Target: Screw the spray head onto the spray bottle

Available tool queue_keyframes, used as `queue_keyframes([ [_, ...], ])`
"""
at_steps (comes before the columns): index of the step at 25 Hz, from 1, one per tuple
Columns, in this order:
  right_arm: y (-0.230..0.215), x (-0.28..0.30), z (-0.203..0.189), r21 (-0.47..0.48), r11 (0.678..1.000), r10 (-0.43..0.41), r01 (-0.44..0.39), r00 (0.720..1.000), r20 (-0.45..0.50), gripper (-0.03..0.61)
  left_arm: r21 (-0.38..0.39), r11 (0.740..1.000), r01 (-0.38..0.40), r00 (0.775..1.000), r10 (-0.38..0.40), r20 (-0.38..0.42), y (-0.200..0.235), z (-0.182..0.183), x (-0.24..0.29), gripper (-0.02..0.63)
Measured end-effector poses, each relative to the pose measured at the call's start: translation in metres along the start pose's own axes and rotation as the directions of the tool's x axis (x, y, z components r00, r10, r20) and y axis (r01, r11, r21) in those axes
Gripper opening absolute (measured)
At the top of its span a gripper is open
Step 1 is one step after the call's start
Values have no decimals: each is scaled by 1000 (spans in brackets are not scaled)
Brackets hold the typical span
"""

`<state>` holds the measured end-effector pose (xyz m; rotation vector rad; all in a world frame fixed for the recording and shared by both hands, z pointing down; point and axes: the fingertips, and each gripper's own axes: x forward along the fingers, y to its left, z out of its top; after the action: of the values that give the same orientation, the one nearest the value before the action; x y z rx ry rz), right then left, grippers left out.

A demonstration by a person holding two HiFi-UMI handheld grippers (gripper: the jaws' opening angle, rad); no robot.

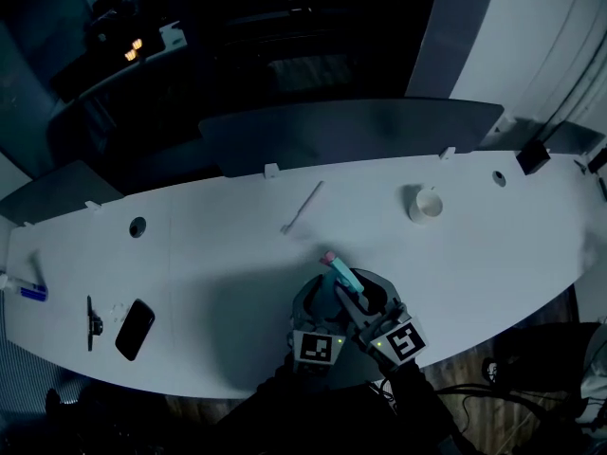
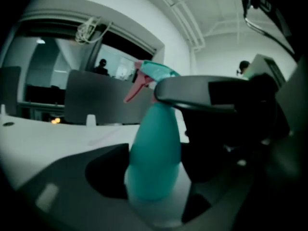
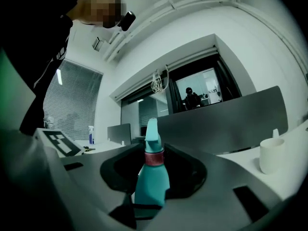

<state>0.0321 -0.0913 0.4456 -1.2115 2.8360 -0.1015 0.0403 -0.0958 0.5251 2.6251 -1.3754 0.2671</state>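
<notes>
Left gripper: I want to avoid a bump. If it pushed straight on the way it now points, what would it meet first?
The teal spray bottle, which already stands upright between its jaws, right in its line. Nothing shows nearer, though how deep the bottle sits is hard to judge.

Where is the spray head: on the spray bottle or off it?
On. The spray head sits atop the spray bottle, pink collar at the neck; tightness cannot be told.
</notes>
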Motion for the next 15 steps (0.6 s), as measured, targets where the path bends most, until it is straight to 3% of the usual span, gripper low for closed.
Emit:
queue_keyframes([
  [2, 0, 0, -1, 6, 1000, -1, 1, 1000, -5, 133, -25, 999, -36, 999, 37, 17, -1, -1, -1, 341],
  [4, 2, 0, -2, -11, 1000, 22, -23, 1000, -19, 133, 6, 998, 68, 998, -68, 18, 3, -1, -2, 348],
  [5, 2, 0, -2, -22, 999, 42, -43, 999, -30, 133, 41, 990, 138, 990, -139, 10, 8, 1, -3, 386],
  [6, 3, 1, -2, -36, 997, 64, -65, 997, -41, 133, 77, 974, 215, 977, -215, -8, 13, 3, -3, 472],
  [8, 5, 2, 0, -74, 992, 100, -104, 993, -61, 133, 122, 910, 397, 917, -388, -96, 16, 1, 2, 515],
  [10, 5, 2, -1, -83, 989, 114, -120, 991, -73, 133, 129, 808, 575, 813, -546, -204, 6, -7, 8, 513],
  [11, 4, 2, -1, -75, 990, 113, -119, 991, -75, 133, 119, 760, 639, 762, -603, -236, -2, -9, 8, 475],
  [12, 3, 1, -2, -66, 991, 110, -115, 991, -74, 133, 108, 729, 676, 728, -638, -251, -8, -10, 7, 409],
  [13, 2, 0, -2, -62, 992, 106, -111, 992, -70, 133, 105, 725, 681, 724, -644, -246, -13, -9, 5, 354],
  [14, 2, -1, -2, -64, 992, 101, -105, 993, -66, 133, 107, 750, 653, 751, -622, -223, -15, -7, 3, 349],
  [15, 2, -1, -2, -71, 993, 92, -96, 994, -62, 133, 104, 798, 594, 800, -571, -183, -14, -5, 3, 346],
])
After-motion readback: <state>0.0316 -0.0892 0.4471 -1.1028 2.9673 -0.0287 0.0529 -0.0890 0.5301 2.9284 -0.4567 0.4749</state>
